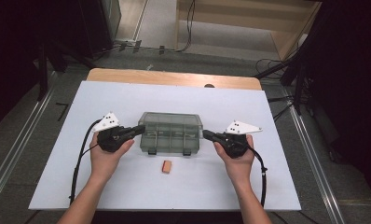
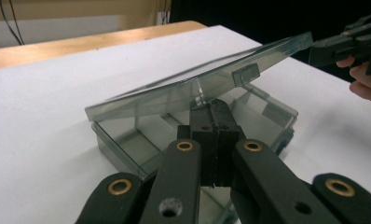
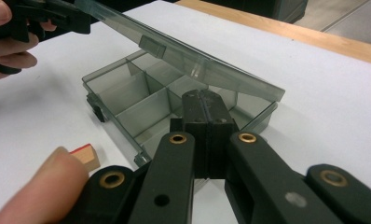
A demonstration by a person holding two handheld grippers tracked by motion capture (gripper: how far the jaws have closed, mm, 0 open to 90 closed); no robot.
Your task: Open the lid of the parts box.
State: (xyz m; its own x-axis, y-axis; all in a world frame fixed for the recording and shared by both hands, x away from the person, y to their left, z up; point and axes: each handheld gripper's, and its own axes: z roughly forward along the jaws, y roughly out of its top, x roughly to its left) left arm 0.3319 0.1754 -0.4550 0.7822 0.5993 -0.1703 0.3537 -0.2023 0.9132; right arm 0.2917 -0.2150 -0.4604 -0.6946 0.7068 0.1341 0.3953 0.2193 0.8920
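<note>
Fingers of the left gripper [image 1: 140, 130] press together on the left end of the lid, black pads [image 2: 215, 122] meeting with the lid's edge pinched between them. Right gripper [image 1: 206, 134] does likewise at the right end; its pads [image 3: 205, 108] are closed against each other at the lid's rim.

Clear smoky-grey plastic compartment box [image 1: 170, 138] sits at the middle of the white table top [image 1: 277, 186], between the two grippers. Hinged transparent lid [image 2: 197, 81] is raised off the base at its near edge, tilted up, gap visible in both gripper views. Small latch tab [image 2: 245, 73] projects from the lid's underside edge. Two dark clasps show on the base's near wall in the high view.

Inside, thin dividers [image 3: 141, 105] split the base into several compartments; those visible hold nothing that can be made out.

Small orange-red and tan block [image 1: 167, 166] lies on the white surface just near of the box, apart from it, slightly left of centre. In the right gripper view the same block sits left of the jaws, behind a fingertip.

Both hands come in from the near edge, the left hand [image 1: 106, 156] and right hand [image 1: 237, 161] wrapped round the gripper bodies. Black cable [image 1: 77, 161] trails from the left gripper toward the near edge. Wooden strip [image 1: 174, 77] shows along the table's far edge.
</note>
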